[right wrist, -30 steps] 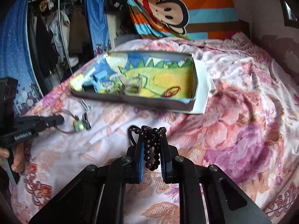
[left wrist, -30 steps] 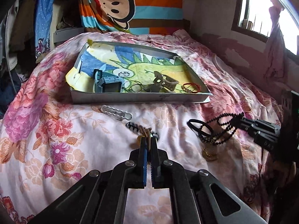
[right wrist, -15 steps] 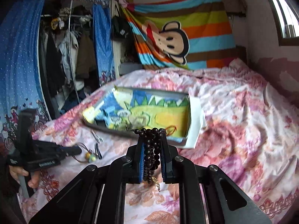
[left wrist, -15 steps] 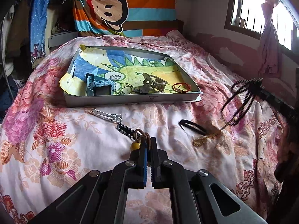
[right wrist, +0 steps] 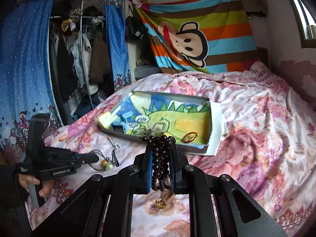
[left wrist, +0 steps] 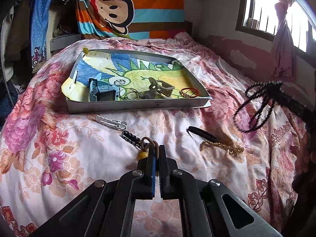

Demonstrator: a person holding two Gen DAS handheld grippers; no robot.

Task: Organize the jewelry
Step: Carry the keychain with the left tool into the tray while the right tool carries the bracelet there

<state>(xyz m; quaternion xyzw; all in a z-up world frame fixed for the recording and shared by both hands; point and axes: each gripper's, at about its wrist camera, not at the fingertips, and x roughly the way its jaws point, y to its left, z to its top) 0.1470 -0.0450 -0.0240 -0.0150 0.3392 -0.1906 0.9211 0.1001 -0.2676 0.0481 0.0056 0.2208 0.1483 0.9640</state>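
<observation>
Both hand-held grippers clamp jewelry: left point(left wrist: 156, 154) cord point(left wrist: 150, 142), right point(right wrist: 161, 154) beads point(right wrist: 159, 158).

The left claw point(left wrist: 157, 154) is closed on a brown cord loop point(left wrist: 150, 143) carrying a yellow bead point(left wrist: 142, 155), low over the bed point(left wrist: 59, 158). A black hair clip point(left wrist: 131, 137) lies touching the cord. A gold chain point(left wrist: 221, 147) lies to the right. The tray point(left wrist: 138, 104) sits beyond.
</observation>
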